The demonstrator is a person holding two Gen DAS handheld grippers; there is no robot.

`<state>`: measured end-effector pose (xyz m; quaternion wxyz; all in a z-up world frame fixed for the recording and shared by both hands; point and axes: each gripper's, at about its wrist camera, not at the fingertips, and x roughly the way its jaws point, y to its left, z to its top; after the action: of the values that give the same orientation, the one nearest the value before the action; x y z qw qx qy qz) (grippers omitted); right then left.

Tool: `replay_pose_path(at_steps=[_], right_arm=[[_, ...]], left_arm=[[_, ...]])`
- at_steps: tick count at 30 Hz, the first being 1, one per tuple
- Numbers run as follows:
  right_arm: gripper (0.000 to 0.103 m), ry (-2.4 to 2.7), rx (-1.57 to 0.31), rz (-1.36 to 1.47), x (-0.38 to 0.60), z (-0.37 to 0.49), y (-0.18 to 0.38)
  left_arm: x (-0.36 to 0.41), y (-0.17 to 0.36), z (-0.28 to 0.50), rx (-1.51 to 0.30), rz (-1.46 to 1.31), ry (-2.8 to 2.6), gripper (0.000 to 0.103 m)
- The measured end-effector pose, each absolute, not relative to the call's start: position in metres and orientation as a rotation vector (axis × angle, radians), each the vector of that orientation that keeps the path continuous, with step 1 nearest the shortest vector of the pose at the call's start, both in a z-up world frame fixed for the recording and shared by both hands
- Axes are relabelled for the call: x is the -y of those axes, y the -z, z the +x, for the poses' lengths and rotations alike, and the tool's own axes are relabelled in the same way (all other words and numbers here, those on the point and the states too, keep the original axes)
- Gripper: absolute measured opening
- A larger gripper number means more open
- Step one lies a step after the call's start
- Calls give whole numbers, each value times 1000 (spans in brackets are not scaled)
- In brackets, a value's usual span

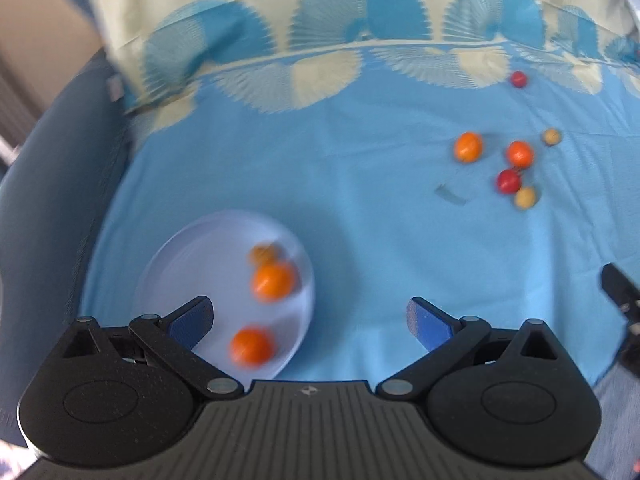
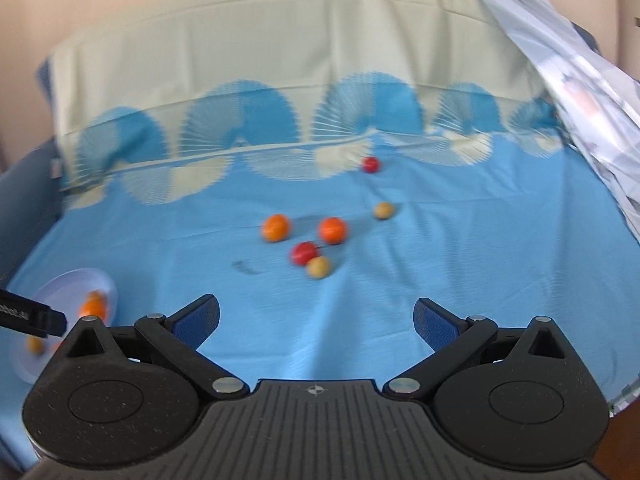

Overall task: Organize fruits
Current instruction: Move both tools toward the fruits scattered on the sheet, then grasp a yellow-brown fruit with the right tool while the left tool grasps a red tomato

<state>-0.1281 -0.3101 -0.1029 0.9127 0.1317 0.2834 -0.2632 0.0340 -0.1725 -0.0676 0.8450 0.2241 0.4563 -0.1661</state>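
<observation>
Left wrist view: left gripper [image 1: 310, 320] hangs over the near edge of a pale plate [image 1: 180, 264], jaws spread wide, nothing between the blue pads [image 1: 192, 318]. Plate sits on a blue cloth [image 1: 320, 184] and holds two oranges [image 1: 273, 281] plus a small brownish fruit [image 1: 262, 254] at the back, blurred, type unclear. Plate looks like the collecting spot, so the gripper being empty above it reads as between trips, my guess only. Loose fruit lies well apart to the right: two more oranges [image 1: 467, 146], a red fruit [image 1: 509, 180] touching a yellowish one [image 1: 525, 197], another yellowish one [image 1: 551, 136] and a small red one [image 1: 519, 79] further back near the cloth's fan pattern. Right wrist view: right gripper [image 2: 316, 320] is also wide open and empty, aimed straight at that loose cluster, nearest piece the yellowish fruit [image 2: 318, 267] beside the red one [image 2: 303, 253]. Likely positioned for the next pick. Plate [image 2: 100, 280] shows at far left, partly hidden by the left gripper's body. Round fruit on soft cloth may roll when nudged. Small dark mark [image 2: 244, 267] on the cloth, unclear what.
</observation>
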Motion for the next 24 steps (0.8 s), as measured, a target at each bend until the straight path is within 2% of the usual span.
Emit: replay_pose_path(at_steps=[7, 12, 13, 14, 16, 17, 20, 24], right_arm=[[102, 459, -621, 97, 353, -57, 159], [95, 398, -666, 59, 374, -5, 189], [87, 394, -672, 61, 377, 1, 194], [66, 382, -680, 68, 381, 5, 198], [32, 362, -701, 84, 386, 7, 206], [28, 362, -684, 81, 387, 3, 207], [28, 491, -666, 94, 401, -11, 206], [28, 773, -633, 277, 454, -39, 206]], left_arm=[[234, 95, 83, -1011, 473, 353, 103], [251, 110, 102, -1023, 504, 333, 103], [254, 114, 105, -1027, 509, 332, 103], [257, 117, 108, -1032, 513, 332, 103], [266, 124, 112, -1039, 513, 340, 103], [272, 126, 113, -1039, 509, 351, 103], [296, 130, 113, -1027, 489, 412, 103], [339, 142, 107, -1016, 476, 530, 103]])
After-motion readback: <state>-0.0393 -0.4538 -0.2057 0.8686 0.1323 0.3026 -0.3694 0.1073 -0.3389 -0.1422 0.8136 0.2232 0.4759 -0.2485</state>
